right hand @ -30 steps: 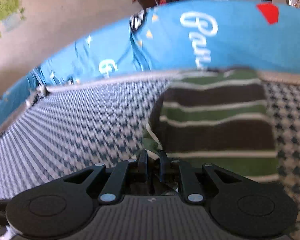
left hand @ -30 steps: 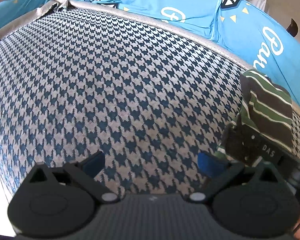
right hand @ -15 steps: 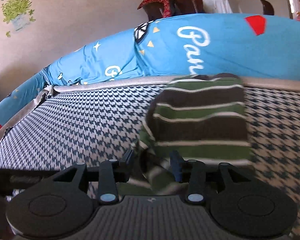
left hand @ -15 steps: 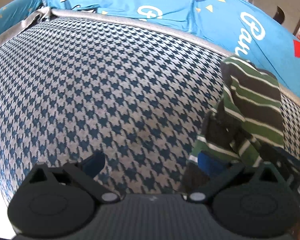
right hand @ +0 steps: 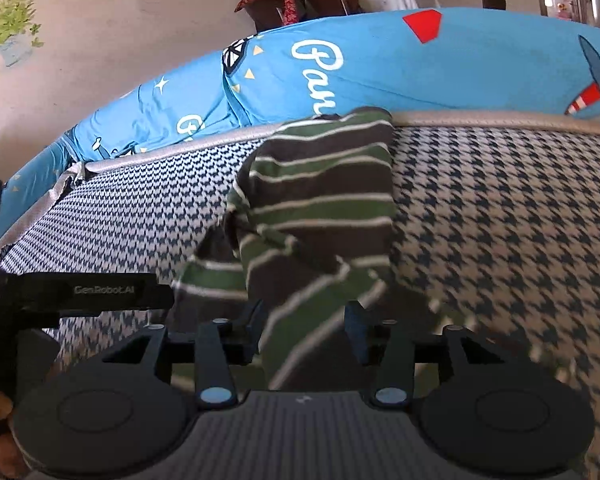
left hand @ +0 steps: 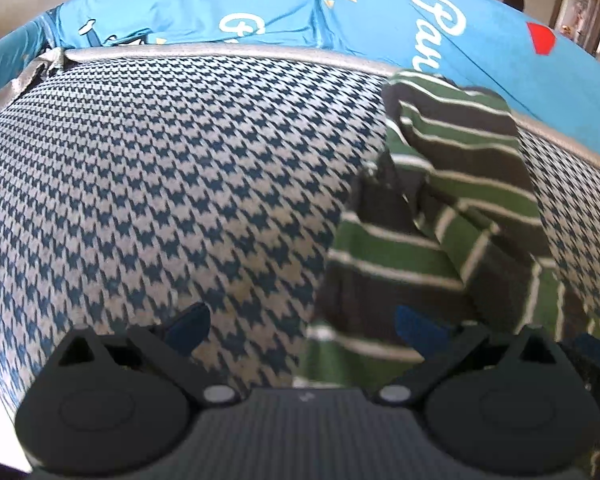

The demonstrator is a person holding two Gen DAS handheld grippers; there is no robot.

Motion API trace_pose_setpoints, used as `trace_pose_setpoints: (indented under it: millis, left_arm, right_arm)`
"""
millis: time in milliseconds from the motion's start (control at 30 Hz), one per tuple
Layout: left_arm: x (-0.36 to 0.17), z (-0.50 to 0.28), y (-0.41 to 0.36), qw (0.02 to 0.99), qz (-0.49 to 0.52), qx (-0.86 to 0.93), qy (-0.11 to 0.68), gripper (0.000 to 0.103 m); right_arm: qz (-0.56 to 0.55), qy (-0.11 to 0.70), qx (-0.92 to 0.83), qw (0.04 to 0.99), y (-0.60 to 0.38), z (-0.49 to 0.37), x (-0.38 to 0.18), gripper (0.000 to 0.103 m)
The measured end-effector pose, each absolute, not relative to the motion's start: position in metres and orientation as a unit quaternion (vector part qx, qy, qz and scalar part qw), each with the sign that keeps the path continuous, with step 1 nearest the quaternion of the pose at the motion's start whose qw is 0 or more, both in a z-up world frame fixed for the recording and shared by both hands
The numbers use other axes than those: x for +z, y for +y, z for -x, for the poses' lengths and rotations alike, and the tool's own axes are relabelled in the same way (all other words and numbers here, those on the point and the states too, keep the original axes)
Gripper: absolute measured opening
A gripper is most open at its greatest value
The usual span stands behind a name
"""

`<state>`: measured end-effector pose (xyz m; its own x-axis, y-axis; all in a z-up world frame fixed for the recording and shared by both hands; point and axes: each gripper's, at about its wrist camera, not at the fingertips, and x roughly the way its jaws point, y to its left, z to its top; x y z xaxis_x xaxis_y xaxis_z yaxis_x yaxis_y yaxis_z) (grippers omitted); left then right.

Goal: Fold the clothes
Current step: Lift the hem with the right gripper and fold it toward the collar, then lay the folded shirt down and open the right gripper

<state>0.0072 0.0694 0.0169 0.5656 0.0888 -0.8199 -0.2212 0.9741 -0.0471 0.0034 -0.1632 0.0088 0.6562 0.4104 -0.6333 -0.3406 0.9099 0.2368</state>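
A green and brown striped garment (left hand: 460,184) lies bunched on a houndstooth-patterned cushion (left hand: 180,160), its far end against the grey piped edge. My left gripper (left hand: 302,328) is open just above the cushion, its right blue pad (left hand: 416,326) over the garment's near left edge and nothing between the pads. In the right wrist view the garment (right hand: 320,184) runs from the back edge down to my right gripper (right hand: 305,320). That gripper's jaws are opening, and a loose strip of the striped cloth lies between the fingers.
A bright blue printed sheet (right hand: 460,60) rises behind the cushion's back edge. The left device's black housing (right hand: 100,292) sits close to the garment's left side. Bare houndstooth cushion (right hand: 500,220) stretches right of the garment. Chairs and a wall stand far behind.
My right gripper's jaws, pinched on the garment's near corner a second ago, have spread apart. My left gripper has slid toward the garment, which now fills the right of its view.
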Motion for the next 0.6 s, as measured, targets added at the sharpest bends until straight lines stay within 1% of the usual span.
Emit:
trace_pose_setpoints:
  millis: [167, 300, 600]
  left_arm:
    - [0.014, 0.009, 0.058, 0.887, 0.047, 0.082, 0.452, 0.103]
    - [0.009, 0.019, 0.053, 0.887, 0.034, 0.081, 0.453, 0.103]
    - [0.000, 0.039, 0.045, 0.893, 0.018, 0.079, 0.444, 0.103]
  right_arm:
    - [-0.035, 0.364, 0.196, 0.910, -0.173, 0.020, 0.003, 0.048]
    - [-0.037, 0.366, 0.188, 0.911, -0.183, 0.038, 0.000, 0.052]
    - [-0.038, 0.368, 0.176, 0.912, -0.194, 0.061, -0.009, 0.053]
